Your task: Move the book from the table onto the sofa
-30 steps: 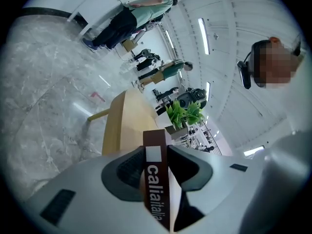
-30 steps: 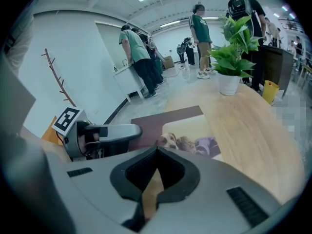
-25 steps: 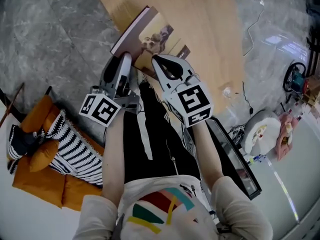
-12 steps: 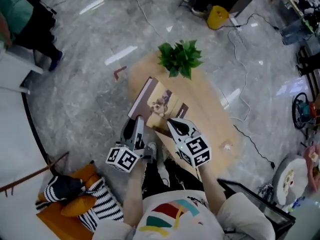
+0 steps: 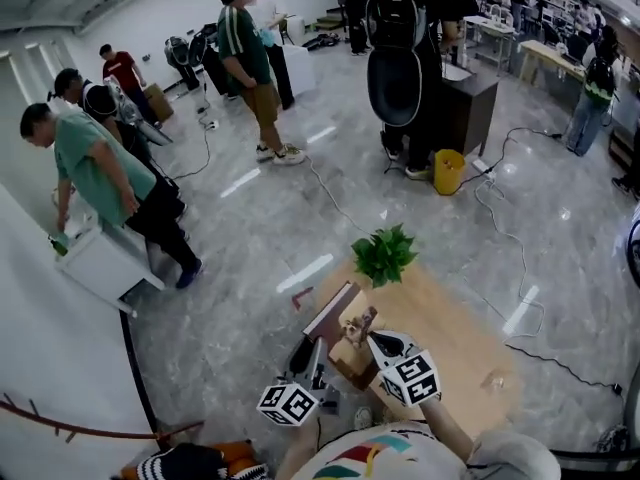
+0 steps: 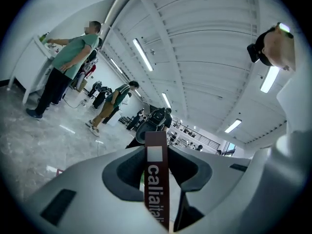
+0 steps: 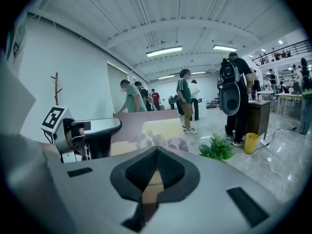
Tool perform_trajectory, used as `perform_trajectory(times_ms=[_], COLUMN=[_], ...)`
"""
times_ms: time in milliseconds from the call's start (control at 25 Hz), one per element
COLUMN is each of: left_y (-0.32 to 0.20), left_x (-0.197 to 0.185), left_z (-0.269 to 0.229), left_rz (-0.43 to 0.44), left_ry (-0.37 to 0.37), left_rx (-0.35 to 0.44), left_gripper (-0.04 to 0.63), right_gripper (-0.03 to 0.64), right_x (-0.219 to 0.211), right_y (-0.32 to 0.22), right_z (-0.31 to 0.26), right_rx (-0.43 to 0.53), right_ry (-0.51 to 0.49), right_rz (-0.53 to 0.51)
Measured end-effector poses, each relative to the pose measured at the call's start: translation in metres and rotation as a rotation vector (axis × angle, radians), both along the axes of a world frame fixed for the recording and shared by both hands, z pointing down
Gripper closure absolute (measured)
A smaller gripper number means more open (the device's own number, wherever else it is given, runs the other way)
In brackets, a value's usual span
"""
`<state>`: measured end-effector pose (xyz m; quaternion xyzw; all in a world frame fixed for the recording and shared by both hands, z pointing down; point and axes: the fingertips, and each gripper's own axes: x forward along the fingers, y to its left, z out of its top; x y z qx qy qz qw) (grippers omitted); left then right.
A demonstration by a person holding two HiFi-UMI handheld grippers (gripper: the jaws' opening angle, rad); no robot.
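Observation:
The book (image 5: 347, 326), with a maroon spine and a pale picture cover, hangs between both grippers over the near left end of the wooden table (image 5: 455, 353). My left gripper (image 5: 303, 351) is shut on its spine side; in the left gripper view the maroon spine (image 6: 157, 177) stands upright between the jaws. My right gripper (image 5: 378, 343) is shut on the book's near edge, and in the right gripper view the cover (image 7: 163, 130) stretches away past the jaws. The orange sofa (image 5: 232, 455) shows only as a sliver at the bottom left.
A potted green plant (image 5: 384, 253) stands at the table's far end. Several people stand about the hall, one bent over a white stand (image 5: 105, 263) at left. A yellow bin (image 5: 449, 171) and floor cables (image 5: 500, 228) lie beyond the table. A striped cushion (image 5: 185, 464) lies on the sofa.
Both grippers have risen with the book clamped between them. The head view has swung up from the table and sofa to the whole hall.

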<state>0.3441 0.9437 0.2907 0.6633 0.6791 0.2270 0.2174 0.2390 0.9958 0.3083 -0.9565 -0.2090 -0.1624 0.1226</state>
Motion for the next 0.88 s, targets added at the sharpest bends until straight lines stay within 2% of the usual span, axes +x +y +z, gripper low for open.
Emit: perform_trajectory(times_ms=[240,440,880], left_y=[0.004,0.000,-0.020], left_x=[0.002,0.003,-0.003], left_z=[-0.019,-0.021,-0.035], left_rz=[-0.012,-0.038,-0.107], left_ry=[0.081,0.045,0.064], left_rx=[-0.028,-0.043,-0.049], left_gripper=[0.445,0.446,0.446], right_gripper=[0.610,0.609,0.609], right_x=[-0.002,-0.005,-0.022], right_y=[-0.006,-0.006,-0.011], right_z=[0.002,-0.003,0.003], right_rx=[0.013,0.007,0.058], right_ry=[0.047,0.066,0.077], right_rz=[-0.011,-0.023,-0.046])
